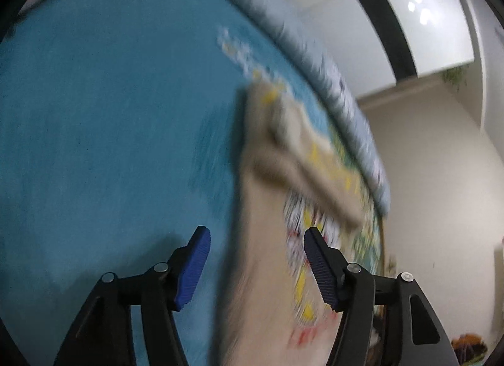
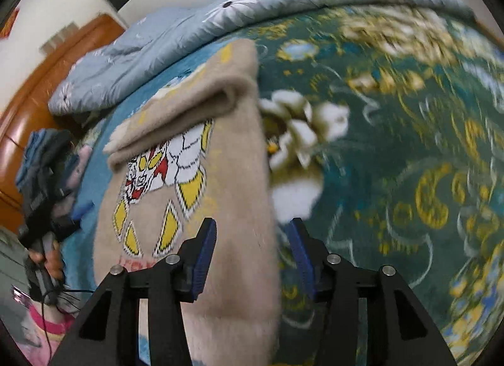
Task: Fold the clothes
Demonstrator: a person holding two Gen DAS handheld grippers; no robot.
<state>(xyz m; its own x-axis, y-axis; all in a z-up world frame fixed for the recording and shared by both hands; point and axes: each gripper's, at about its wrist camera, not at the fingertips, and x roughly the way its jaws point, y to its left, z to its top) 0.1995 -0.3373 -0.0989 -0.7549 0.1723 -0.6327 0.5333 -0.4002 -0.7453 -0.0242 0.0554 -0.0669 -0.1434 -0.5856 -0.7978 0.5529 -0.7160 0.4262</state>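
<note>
A beige sweater [image 2: 226,208] with a white, red and yellow robot print lies flat on the bed, one sleeve [image 2: 201,108] folded across its upper part. My right gripper [image 2: 252,256] hovers open over the sweater's right edge, and its pads press on nothing. The left wrist view is blurred. It shows the same sweater [image 1: 261,240] with the folded sleeve [image 1: 299,158]. My left gripper [image 1: 256,268] is open above the sweater's left edge and holds nothing. In the right wrist view the left gripper [image 2: 75,208] appears at the far left, held by a person's hand [image 2: 50,262].
The bed is covered by a teal blanket [image 1: 110,114] that turns dark green with yellow and white flowers [image 2: 393,145] on the right. A grey-blue flowered quilt [image 2: 252,7] is bunched along the far edge. An orange wooden bed frame [image 2: 37,89] runs at the left.
</note>
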